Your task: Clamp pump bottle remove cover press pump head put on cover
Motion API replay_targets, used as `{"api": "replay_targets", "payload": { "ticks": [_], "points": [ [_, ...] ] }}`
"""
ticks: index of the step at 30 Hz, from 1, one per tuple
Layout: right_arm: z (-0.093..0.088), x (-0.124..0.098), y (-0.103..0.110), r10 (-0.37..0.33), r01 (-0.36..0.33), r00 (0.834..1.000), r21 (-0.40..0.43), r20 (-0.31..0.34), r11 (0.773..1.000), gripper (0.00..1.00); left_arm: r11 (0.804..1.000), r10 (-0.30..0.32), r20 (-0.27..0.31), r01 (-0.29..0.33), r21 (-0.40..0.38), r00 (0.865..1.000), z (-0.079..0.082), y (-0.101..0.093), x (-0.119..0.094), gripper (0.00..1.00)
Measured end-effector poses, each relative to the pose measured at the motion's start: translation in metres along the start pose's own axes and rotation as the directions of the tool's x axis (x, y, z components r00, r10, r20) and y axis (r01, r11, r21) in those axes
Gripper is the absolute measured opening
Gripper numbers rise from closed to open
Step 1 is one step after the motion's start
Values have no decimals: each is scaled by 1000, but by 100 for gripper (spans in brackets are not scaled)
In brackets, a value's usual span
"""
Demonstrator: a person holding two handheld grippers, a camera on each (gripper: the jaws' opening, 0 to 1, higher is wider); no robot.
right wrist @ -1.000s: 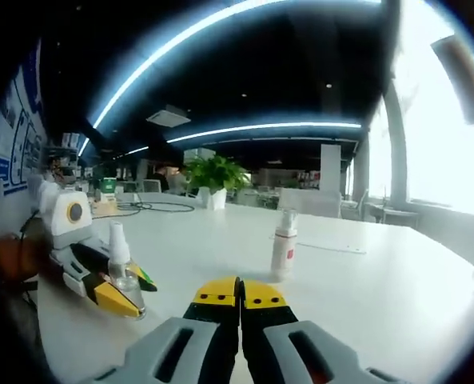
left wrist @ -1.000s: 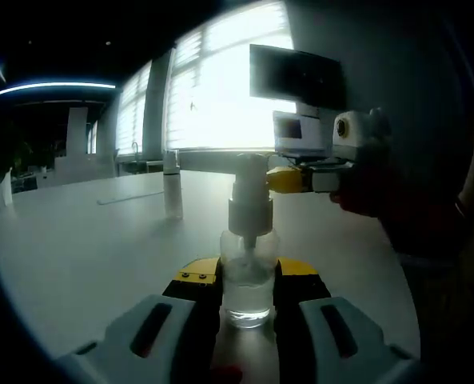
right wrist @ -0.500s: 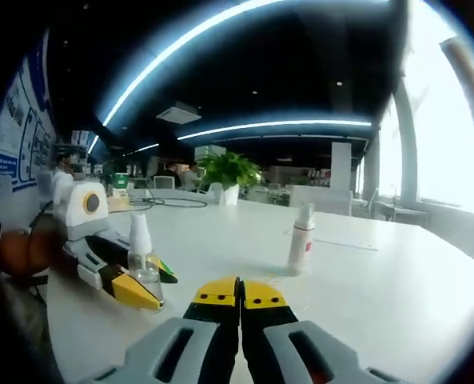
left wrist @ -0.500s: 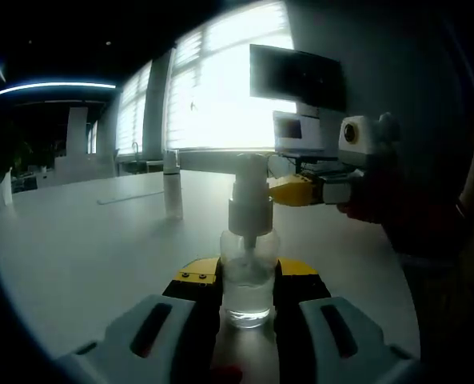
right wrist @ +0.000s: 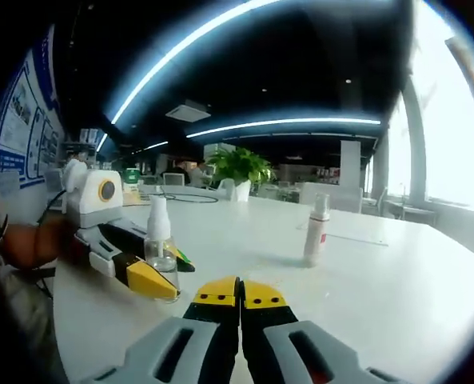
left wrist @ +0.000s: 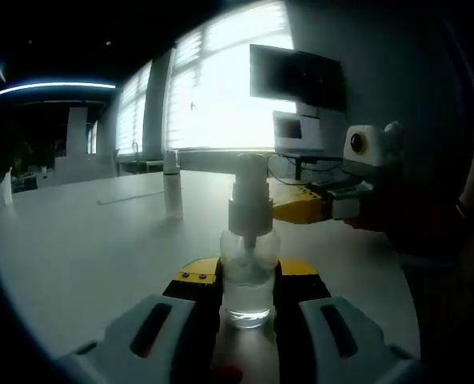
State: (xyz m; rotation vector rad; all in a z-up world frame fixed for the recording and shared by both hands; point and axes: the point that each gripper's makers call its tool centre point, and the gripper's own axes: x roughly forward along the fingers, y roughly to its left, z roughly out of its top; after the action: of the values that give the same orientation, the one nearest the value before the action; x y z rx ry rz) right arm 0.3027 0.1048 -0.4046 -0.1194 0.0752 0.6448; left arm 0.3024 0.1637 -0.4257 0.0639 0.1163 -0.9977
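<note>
One bottle (left wrist: 248, 272) is standing upright on the table (left wrist: 85, 256), long axis vertical, and your left gripper (left wrist: 248, 292) is clamping its clear body. The pump head (left wrist: 251, 180) is showing bare, with no cover that I can make out. Your right gripper (right wrist: 239, 292), jaws together and holding nothing, is hanging just beside the pump at head height, so you are reaching sideways across to it.

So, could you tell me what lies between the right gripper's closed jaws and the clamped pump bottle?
In the right gripper view, only bare white table lies between the right gripper and the pump bottle, which the left gripper clamps.
</note>
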Motion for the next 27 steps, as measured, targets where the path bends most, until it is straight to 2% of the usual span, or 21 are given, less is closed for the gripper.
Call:
{"api": "replay_targets", "payload": {
  "ticks": [18,27],
  "points": [
    [-14,-1,9,28,-29,1000,-21,-7,999,0,1000,0,1,0,0,1000,1,-3,0,16],
    [-15,-4,5,30,-31,1000,27,7,999,0,1000,1,1,-1,0,1000,1,-3,0,16]
  ]
}}
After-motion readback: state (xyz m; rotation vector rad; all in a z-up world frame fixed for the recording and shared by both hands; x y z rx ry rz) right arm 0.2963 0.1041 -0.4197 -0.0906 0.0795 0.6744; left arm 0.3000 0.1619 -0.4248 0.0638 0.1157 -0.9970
